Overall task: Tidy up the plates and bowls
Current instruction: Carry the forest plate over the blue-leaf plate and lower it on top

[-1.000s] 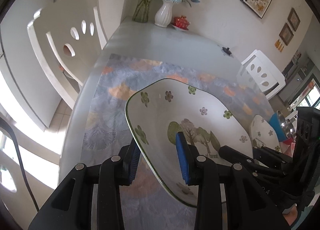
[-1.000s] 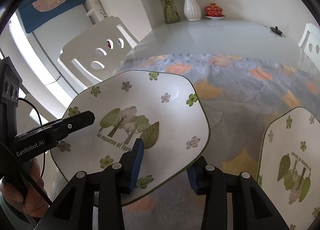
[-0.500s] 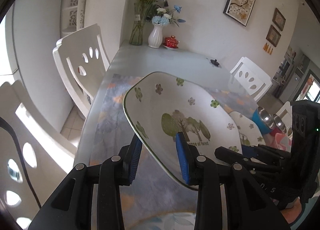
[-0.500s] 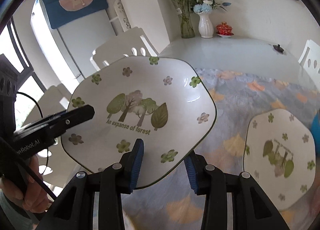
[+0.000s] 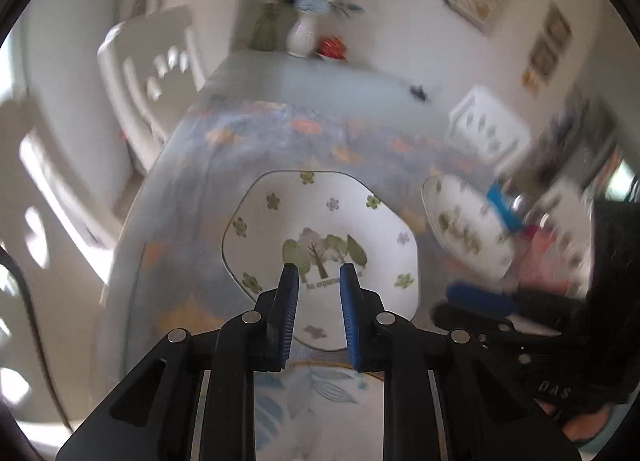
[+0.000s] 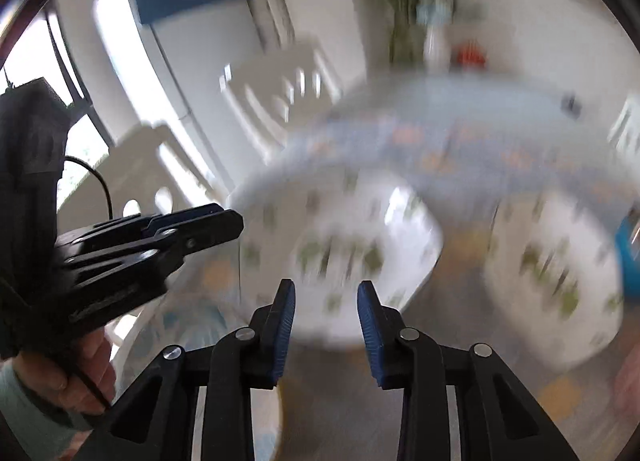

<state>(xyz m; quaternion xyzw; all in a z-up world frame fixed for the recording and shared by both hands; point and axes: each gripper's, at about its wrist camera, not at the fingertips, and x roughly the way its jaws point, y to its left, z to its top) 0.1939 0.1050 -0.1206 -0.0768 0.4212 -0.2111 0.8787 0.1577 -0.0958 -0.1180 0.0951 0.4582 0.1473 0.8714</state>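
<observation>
Tree-print plate [image 5: 320, 229] lies on the patterned tablecloth [image 5: 224, 165]. Left gripper [image 5: 318, 275] and right gripper [image 6: 326, 293] hover above it, jaws just narrowing, apparently empty; second plate [image 5: 464, 221] to its right, blurred.

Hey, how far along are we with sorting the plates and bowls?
One tree-print plate lies flat on the table mat, held by nothing. The left gripper and right gripper have just been closing, with nothing between their jaws. Still to do: the second tree-print plate, lying apart, unstacked.
</observation>
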